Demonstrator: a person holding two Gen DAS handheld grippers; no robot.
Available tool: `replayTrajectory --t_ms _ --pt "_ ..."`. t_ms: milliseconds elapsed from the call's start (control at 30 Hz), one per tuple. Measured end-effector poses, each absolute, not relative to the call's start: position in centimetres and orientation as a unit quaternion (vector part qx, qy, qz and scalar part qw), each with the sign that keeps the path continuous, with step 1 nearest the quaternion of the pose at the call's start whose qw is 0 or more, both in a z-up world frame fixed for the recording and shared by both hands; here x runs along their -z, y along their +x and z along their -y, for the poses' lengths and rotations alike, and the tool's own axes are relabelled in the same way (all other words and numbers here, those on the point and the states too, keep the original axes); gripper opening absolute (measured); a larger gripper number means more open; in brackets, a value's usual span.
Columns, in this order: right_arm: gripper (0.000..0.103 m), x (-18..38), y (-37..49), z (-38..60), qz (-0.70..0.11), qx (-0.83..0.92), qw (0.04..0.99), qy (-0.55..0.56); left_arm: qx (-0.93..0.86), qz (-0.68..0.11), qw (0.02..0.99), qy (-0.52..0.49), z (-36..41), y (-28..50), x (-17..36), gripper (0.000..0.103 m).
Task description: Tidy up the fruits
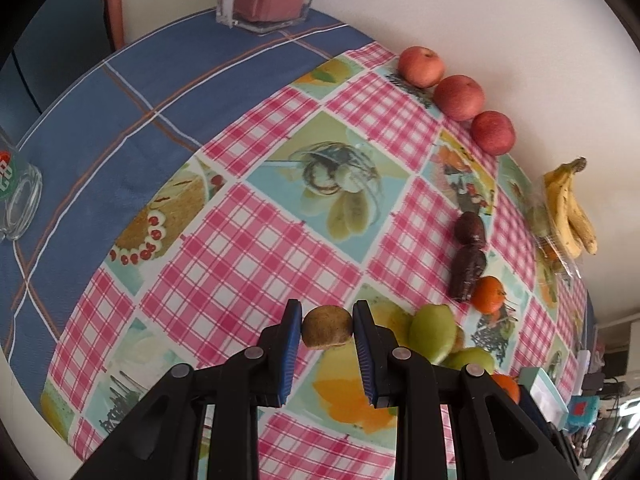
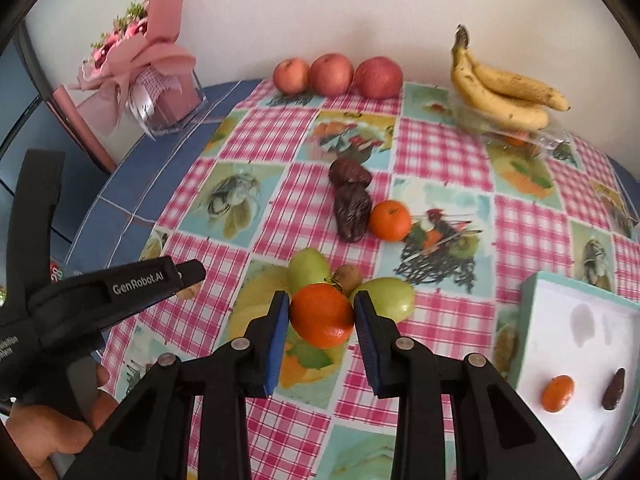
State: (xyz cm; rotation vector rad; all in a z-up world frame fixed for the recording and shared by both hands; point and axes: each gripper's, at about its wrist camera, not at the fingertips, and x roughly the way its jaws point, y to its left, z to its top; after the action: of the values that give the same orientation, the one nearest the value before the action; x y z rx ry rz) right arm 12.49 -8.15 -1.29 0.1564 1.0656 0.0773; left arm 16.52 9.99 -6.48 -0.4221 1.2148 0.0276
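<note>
Your left hand-held gripper (image 1: 327, 330) is clamped on a kiwi (image 1: 327, 327), blue pads pressing its two sides, and it looks lifted clear of the worktop (image 1: 248, 240), so that fruit is probably on its way to a group of its own. Your right hand-held gripper (image 2: 322, 314) pinches a tangerine (image 2: 322, 315) in the same way, directly in front of the mixed pile where two green fruits (image 2: 309, 270) and a second kiwi (image 2: 347, 276) lie touching. The sorting already shows: three apples (image 2: 334, 74) sit in a row by the wall with the bananas (image 2: 500, 88) beside them, two dates (image 2: 352, 208) lie end to end next to another tangerine (image 2: 389, 220), and the white tray (image 2: 580, 312) at your right carries one tangerine and one date well apart. The tray looks like the likely home for your tangerine, since its kind lies there already. Mind the grip, as round fruit can roll between flat pads.
</note>
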Motion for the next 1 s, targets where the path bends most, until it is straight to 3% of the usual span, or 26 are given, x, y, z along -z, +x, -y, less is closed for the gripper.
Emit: replayTrajectory --t_ms 1000 --pt "0.035 -0.4 7.6 25.6 -0.490 0.128 0.845 0.170 0.052 -0.545 0.824 -0.148 0.1 14.2 2.1 0.028"
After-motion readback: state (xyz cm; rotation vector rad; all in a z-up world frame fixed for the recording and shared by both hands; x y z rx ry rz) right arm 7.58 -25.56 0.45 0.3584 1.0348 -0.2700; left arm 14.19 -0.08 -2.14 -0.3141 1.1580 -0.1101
